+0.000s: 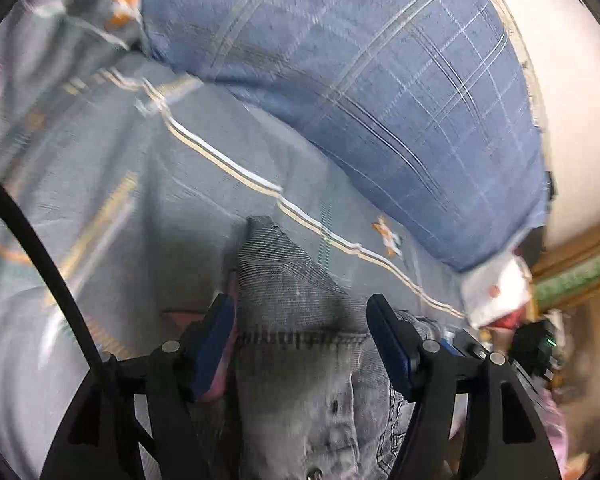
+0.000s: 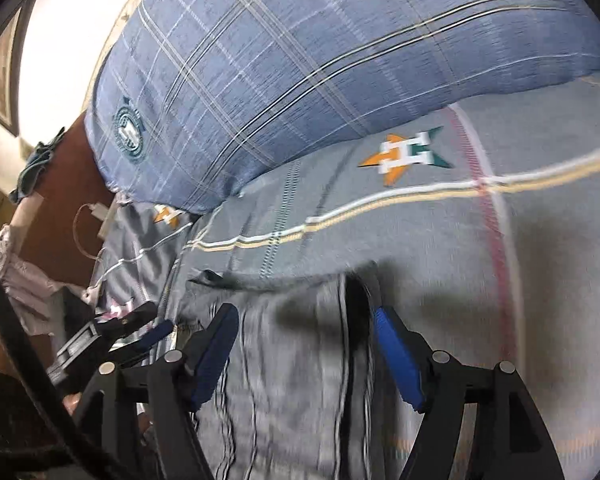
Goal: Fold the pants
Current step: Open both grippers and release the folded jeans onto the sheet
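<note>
Grey denim pants (image 1: 284, 280) lie on a bed, one folded corner sticking up between the fingers of my left gripper (image 1: 300, 304). Its jaws stand wide; the left pad (image 1: 216, 344) is beside the cloth and the right pad (image 1: 392, 348) is clear of it. In the right wrist view the pants (image 2: 300, 360) show blurred, with a dark side seam, spread flat under my right gripper (image 2: 305, 310). That gripper's blue pads (image 2: 396, 356) stand far apart with the cloth lying between them, not pinched. The left gripper (image 2: 112, 332) also shows at the left there.
The bed sheet (image 1: 140, 200) is grey-blue with white and tan stripes. A big blue plaid pillow (image 2: 300, 60) lies just beyond the pants. A wooden bed frame (image 2: 60, 200), a white charger cable (image 2: 96, 212) and crumpled cloth (image 2: 20, 280) are at the left edge.
</note>
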`<state>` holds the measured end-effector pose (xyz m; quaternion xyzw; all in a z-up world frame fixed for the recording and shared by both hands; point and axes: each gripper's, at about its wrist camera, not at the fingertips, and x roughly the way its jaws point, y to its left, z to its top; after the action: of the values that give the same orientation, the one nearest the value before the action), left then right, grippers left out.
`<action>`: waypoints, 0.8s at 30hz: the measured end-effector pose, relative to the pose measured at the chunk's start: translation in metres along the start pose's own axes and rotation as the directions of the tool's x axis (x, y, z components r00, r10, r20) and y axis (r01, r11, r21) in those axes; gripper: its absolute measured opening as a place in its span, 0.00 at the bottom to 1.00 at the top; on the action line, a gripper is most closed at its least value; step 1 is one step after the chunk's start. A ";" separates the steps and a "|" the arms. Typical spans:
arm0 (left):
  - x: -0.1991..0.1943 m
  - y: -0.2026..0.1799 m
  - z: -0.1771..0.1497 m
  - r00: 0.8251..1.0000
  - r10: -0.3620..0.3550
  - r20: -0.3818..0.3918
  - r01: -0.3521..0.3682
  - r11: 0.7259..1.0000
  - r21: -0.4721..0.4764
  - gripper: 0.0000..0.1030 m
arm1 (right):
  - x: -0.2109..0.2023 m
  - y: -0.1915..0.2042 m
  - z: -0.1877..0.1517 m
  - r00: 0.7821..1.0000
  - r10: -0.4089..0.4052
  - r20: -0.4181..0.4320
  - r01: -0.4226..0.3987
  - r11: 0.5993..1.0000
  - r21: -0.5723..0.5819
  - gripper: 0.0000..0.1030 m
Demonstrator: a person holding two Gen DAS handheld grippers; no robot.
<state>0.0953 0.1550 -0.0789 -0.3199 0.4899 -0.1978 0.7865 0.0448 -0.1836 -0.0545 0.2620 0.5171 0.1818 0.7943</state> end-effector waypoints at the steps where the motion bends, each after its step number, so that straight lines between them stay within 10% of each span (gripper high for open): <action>1: 0.007 0.010 -0.002 0.999 -0.034 -0.016 0.034 0.999 -0.026 0.67 | 0.008 -0.007 0.000 1.000 0.028 -0.001 -0.028 1.000 0.008 0.72; 5: 0.015 0.037 -0.010 0.990 -0.127 -0.066 0.110 0.971 -0.211 0.60 | 0.030 -0.039 -0.010 0.997 0.079 -0.026 -0.076 0.991 0.107 0.72; 13: 0.025 0.019 -0.012 0.999 0.010 -0.038 -0.013 0.996 -0.084 0.60 | 0.042 -0.042 -0.008 0.994 0.102 -0.042 -0.096 0.989 0.112 0.53; 18: 0.013 0.004 -0.018 1.000 -0.014 0.019 0.014 1.000 -0.003 0.28 | 0.038 -0.038 -0.009 0.997 0.071 -0.032 -0.069 0.995 0.071 0.24; 24: -0.009 -0.028 -0.018 0.990 -0.050 0.134 0.031 0.990 0.138 0.25 | 0.009 -0.019 -0.011 0.995 0.073 0.070 -0.073 0.997 -0.003 0.18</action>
<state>0.0752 0.1349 -0.0589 -0.2886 0.4134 -0.2239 0.8340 0.0385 -0.1911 -0.0765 0.2867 0.4791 0.2014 0.8048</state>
